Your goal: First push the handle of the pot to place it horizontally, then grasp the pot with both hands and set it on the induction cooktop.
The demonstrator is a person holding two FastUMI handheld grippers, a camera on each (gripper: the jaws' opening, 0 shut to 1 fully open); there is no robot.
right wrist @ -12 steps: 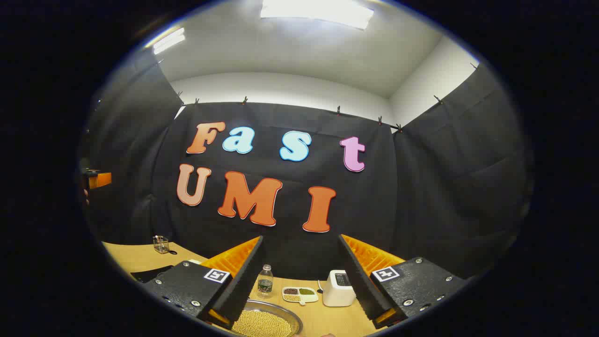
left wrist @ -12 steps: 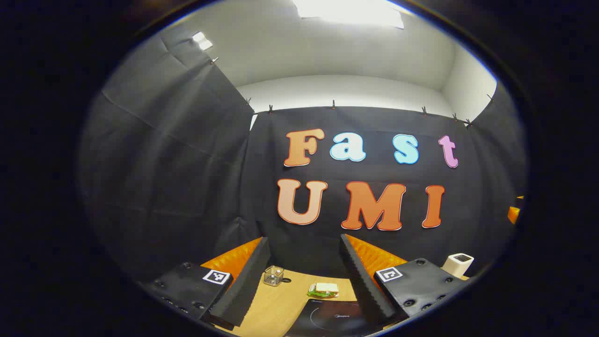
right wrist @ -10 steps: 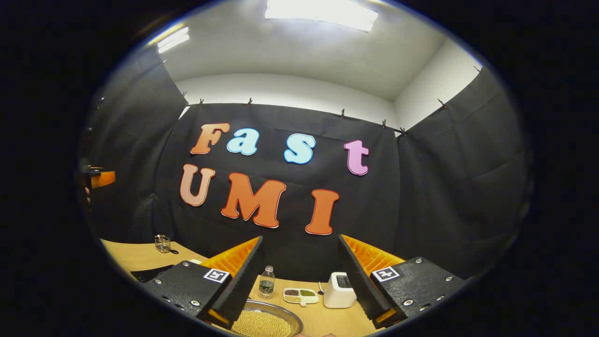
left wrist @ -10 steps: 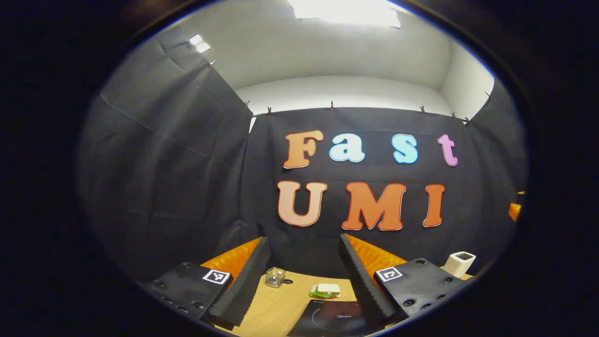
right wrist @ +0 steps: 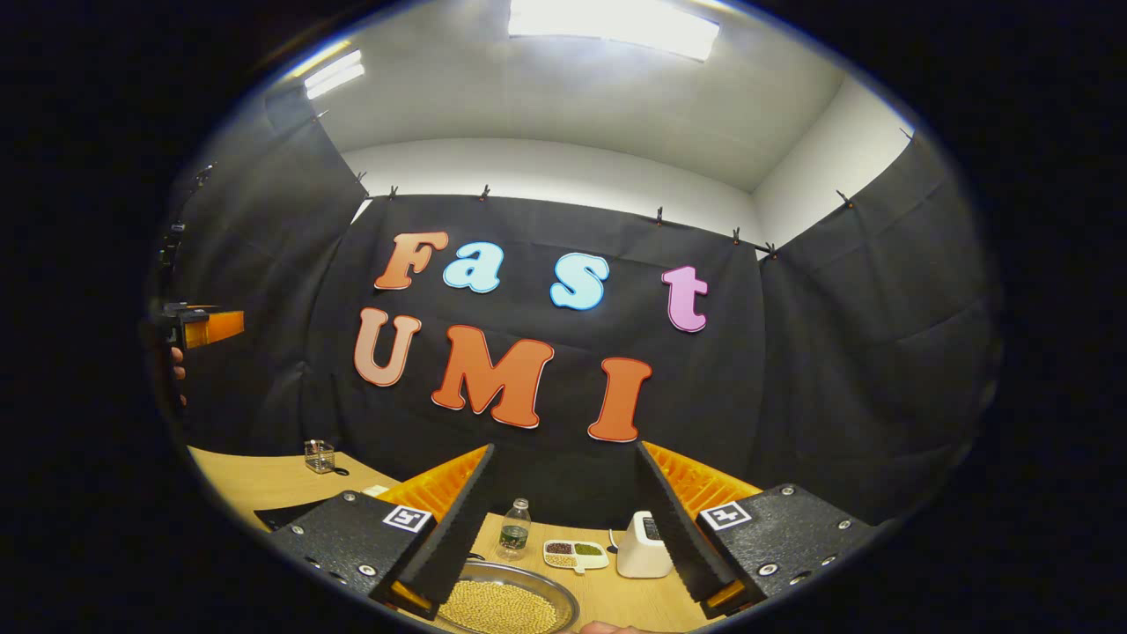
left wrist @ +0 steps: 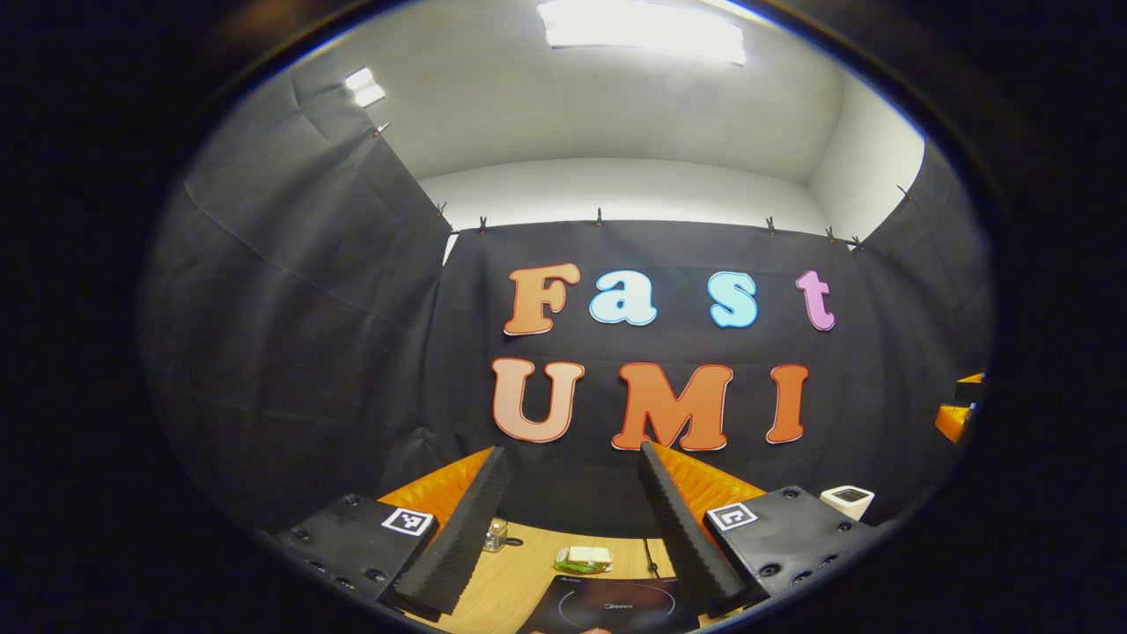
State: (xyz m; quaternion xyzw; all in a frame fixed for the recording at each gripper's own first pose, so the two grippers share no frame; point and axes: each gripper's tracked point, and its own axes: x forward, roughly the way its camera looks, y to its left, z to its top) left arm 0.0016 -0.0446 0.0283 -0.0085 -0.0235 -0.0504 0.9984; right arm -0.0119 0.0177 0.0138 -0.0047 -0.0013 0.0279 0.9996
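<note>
Grippers both held high facing booth wall, jaws wide apart, gripping nothing. Left gripper [left wrist: 568,528] above wooden table [left wrist: 519,563], induction cooktop [left wrist: 616,608] below. Right gripper [right wrist: 568,528] above pot [right wrist: 506,603] filled with pale beans; toaster [right wrist: 641,546] beyond.

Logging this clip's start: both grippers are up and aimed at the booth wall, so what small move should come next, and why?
Probably tip both down toward the table. The left gripper and right gripper are open and empty; the cooktop and a metal pan of beans sit at the bottom edges.
</note>
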